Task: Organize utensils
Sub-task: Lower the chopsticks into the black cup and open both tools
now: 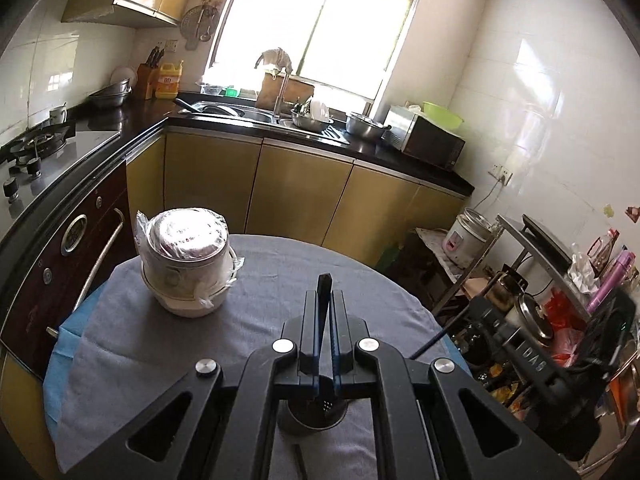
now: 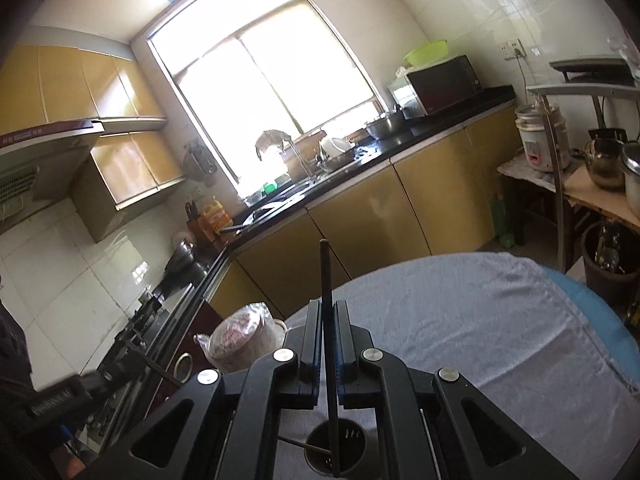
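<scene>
My left gripper (image 1: 325,298) is shut on a dark flat utensil handle (image 1: 323,286) that sticks up past the fingertips; its lower end reaches into a dark perforated utensil holder (image 1: 312,416) on the grey tablecloth. My right gripper (image 2: 328,306) is shut on a thin dark chopstick (image 2: 326,272) that stands upright, its lower end inside the same holder (image 2: 338,450). Another thin stick (image 2: 298,443) leans in the holder. A dark stick (image 1: 301,462) lies on the cloth near the holder.
A plastic-wrapped pot (image 1: 186,264) stands on the round table (image 1: 160,360) at the left. The stove (image 1: 36,148), sink counter (image 1: 260,118) and microwave (image 1: 426,140) lie beyond. A cluttered metal rack (image 1: 560,280) stands to the right. The right gripper (image 1: 532,356) shows in the left wrist view.
</scene>
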A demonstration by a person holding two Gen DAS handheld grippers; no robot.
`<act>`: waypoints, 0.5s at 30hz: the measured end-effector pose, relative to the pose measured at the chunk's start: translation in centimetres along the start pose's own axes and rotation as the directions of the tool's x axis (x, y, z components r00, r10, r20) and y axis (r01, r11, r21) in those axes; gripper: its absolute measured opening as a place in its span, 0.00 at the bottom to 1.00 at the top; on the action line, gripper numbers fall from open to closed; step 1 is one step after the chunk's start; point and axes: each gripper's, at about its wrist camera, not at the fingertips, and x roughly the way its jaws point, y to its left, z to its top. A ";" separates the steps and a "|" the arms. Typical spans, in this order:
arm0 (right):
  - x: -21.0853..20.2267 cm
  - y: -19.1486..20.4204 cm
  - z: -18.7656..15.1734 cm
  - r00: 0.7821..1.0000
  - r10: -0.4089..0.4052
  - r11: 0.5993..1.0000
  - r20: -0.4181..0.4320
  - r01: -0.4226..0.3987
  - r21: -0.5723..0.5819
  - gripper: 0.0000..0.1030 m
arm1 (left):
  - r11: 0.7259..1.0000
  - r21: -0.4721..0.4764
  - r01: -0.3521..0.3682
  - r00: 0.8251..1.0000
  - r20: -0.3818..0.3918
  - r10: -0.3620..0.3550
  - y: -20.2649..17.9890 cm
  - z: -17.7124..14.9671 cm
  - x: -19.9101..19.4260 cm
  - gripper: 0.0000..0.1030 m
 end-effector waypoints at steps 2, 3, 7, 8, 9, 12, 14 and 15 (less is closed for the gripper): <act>0.2 0.4 0.1 1.000 -0.004 1.000 0.006 0.004 -0.015 0.06 | 1.000 0.005 -0.015 1.000 -0.008 0.015 0.1 -0.2 0.7 0.05; 0.4 0.5 0.1 1.000 -0.009 1.000 0.005 0.009 -0.024 0.06 | 1.000 0.004 -0.019 1.000 -0.016 0.019 0.2 -0.5 1.2 0.05; 2.0 0.5 -1.5 0.998 -0.037 0.998 -0.048 0.035 -0.052 0.06 | 1.000 0.007 -0.024 0.996 -0.083 0.025 0.9 -2.1 3.4 0.05; 2.5 0.4 -2.1 0.997 -0.041 0.997 -0.072 0.037 -0.062 0.06 | 1.000 0.012 -0.025 0.994 -0.104 0.026 1.1 -2.7 4.0 0.05; 3.0 0.3 -2.8 0.993 -0.046 0.996 -0.105 0.039 -0.075 0.06 | 1.000 0.013 -0.025 0.992 -0.119 0.027 1.3 -3.1 4.3 0.05; 4.2 -0.7 -4.9 0.973 -0.024 0.998 -0.228 0.010 -0.059 0.08 | 1.000 0.008 -0.027 0.987 -0.155 0.028 2.5 -4.3 4.3 0.05; 4.1 -1.5 -5.9 0.960 -0.013 0.999 -0.280 0.001 -0.044 0.09 | 1.000 0.004 -0.014 0.987 -0.160 0.015 3.3 -5.4 3.2 0.10; 3.7 -1.9 -6.7 0.954 -0.006 0.999 -0.300 -0.007 -0.043 0.09 | 1.000 0.003 -0.011 0.987 -0.163 0.011 3.8 -6.0 2.5 0.22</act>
